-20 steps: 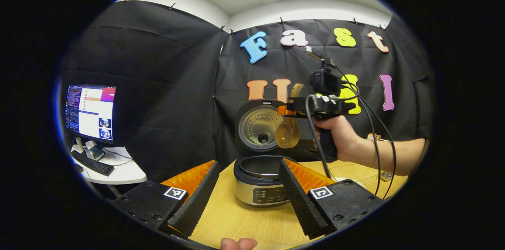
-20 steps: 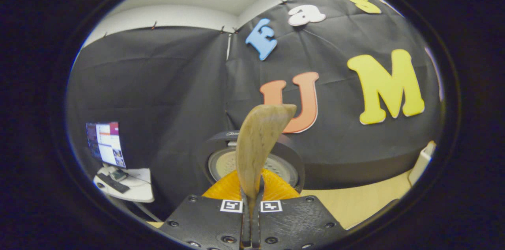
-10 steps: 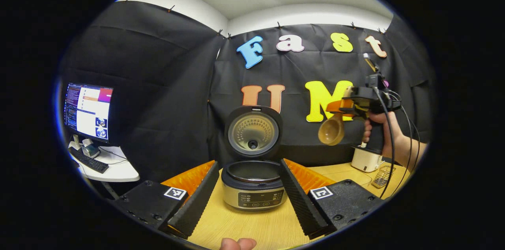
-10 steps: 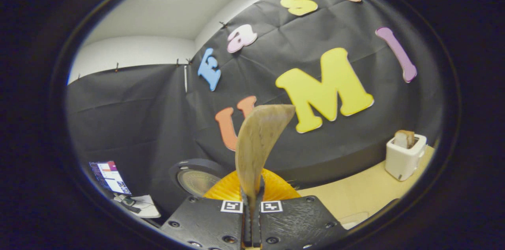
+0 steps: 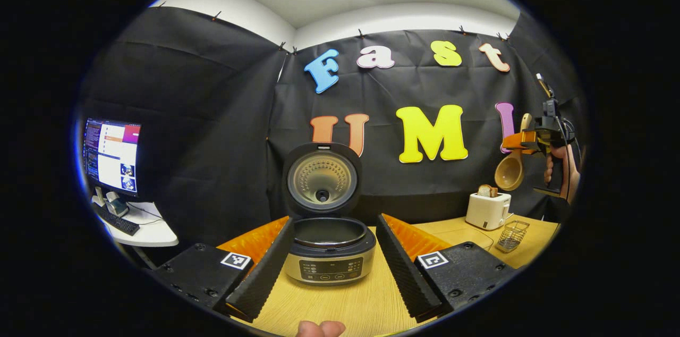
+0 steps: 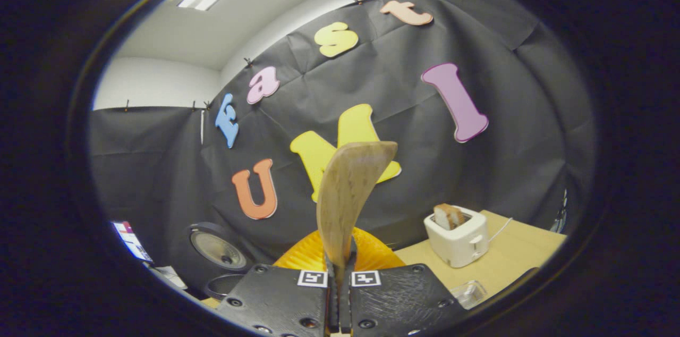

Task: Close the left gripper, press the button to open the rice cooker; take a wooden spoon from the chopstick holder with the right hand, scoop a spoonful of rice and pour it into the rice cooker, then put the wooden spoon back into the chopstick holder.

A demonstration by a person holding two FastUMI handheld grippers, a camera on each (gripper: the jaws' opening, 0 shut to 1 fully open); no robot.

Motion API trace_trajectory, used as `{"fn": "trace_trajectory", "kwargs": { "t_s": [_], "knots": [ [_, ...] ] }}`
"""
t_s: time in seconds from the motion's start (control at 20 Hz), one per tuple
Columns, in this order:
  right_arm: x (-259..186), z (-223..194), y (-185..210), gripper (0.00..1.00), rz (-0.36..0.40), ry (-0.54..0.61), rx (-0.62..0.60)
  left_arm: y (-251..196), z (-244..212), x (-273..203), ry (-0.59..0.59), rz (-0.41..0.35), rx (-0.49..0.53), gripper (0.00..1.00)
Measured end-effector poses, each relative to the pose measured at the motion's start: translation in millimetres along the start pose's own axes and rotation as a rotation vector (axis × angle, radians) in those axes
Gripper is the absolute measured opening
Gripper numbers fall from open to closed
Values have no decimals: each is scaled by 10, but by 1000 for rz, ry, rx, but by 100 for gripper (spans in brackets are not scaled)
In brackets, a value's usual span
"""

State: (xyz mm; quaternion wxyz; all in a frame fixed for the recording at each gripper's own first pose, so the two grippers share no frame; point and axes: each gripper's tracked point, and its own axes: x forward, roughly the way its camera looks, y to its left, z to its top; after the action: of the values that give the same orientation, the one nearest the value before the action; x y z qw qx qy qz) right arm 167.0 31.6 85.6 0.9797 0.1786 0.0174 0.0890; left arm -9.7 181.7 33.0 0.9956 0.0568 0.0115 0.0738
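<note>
The rice cooker stands on the wooden table with its lid raised and the inner pot showing. My left gripper is open, one finger on each side of the cooker and short of it. Far right and well above the table, a hand holds my right gripper, shut on the handle of the wooden spoon, whose bowl hangs down. In the right gripper view the spoon rises edge-on from that gripper, with the cooker lid low on the left. A small wire holder sits below the spoon.
A white toaster with bread in it stands at the back right of the table, also the toaster in the right gripper view. A clear container lies near it. A monitor and keyboard sit on a side desk far left.
My right gripper has carried the spoon from just above the cooker off to the right, over the toaster side. The left gripper stays open and has hardly moved.
</note>
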Motion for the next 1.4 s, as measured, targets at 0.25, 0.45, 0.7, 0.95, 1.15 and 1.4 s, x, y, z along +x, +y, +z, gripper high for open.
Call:
{"fn": "trace_trajectory", "kwargs": {
  "t_s": [0.25,0.45,0.7,0.95,1.15,1.4],
  "knots": [
    [-147,-156,-668,2,-98,30,-16,-194,-24,22,0,-36,1,98],
    [-113,-454,-1111,2,-172,52,-48,-251,-22,17,0,-61,-6,98],
    [-2,-820,-1490,4,-245,79,-100,-180,-6,11,-1,-55,-32,98],
    [79,-1162,-1747,2,-293,99,-113,-58,-15,9,0,-28,-58,100],
    [113,-1366,-1825,5,-304,115,-74,-129,26,0,-7,-51,-65,98],
    [84,-1343,-1852,12,-312,111,-60,-233,38,-7,-11,-72,-64,98]
  ]
}}
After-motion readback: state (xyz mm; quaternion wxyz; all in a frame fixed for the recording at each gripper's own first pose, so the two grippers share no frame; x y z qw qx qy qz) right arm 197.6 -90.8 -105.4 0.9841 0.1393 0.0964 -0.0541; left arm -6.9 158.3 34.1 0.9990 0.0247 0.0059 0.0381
